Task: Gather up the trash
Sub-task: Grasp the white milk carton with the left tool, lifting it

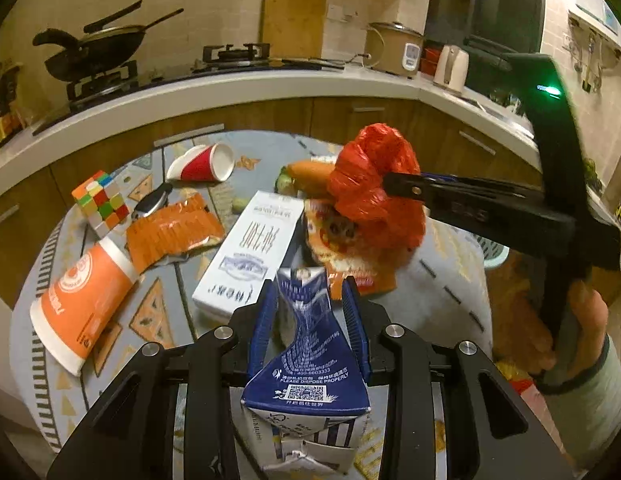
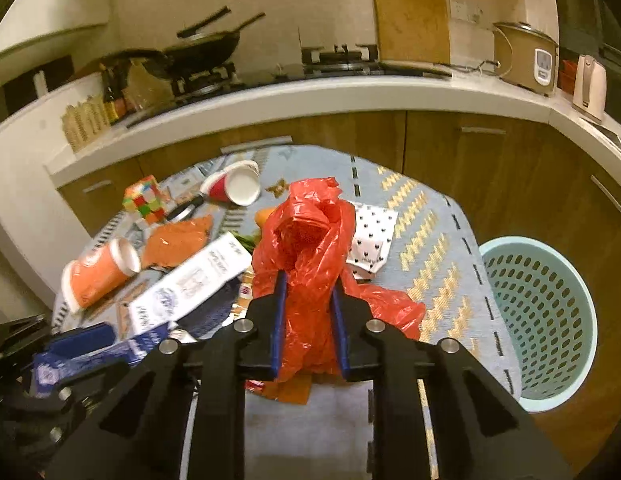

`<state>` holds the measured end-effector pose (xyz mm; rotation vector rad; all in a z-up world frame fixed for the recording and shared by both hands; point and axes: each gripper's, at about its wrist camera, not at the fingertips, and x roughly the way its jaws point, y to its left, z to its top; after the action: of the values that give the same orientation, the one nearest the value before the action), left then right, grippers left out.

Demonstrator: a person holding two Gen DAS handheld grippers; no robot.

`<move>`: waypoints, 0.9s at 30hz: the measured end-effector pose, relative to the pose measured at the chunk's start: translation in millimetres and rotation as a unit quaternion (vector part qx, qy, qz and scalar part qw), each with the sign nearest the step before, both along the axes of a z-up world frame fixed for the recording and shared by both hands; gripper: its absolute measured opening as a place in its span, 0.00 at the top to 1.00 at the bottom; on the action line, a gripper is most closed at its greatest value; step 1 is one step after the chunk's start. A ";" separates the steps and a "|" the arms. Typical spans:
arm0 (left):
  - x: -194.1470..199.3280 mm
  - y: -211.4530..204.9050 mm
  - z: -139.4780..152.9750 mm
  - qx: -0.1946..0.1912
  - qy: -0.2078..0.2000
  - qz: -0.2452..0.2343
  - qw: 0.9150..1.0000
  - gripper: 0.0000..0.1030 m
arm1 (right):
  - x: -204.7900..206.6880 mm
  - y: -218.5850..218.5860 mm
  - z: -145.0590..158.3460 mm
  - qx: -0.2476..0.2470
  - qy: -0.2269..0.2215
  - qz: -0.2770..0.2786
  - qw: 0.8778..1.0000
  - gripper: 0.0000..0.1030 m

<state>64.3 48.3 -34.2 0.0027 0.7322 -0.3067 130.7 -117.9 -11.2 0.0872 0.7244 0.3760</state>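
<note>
Left gripper (image 1: 310,312) clamped crushed blue carton (image 1: 310,344), held above table (image 2: 430,240). Right gripper (image 2: 308,320) pinched red bag (image 2: 310,240) between fingers, raised over table centre. Basket (image 2: 538,320) stood beside table, right edge. Orange cup (image 2: 98,276), white box (image 2: 190,284) lay on table, left side.

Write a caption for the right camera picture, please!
Right claw shut on red plastic bag beside mint basket.
</note>
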 end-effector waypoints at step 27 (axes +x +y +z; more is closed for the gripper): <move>-49.2 23.8 -33.3 -0.007 0.087 0.006 0.996 0.46 | -35.7 -80.0 19.8 0.043 -0.025 -0.047 0.998 0.84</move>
<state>15.1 72.0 -67.5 -0.0414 0.9032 -0.3035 95.0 -197.9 8.7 0.1918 0.6514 0.3180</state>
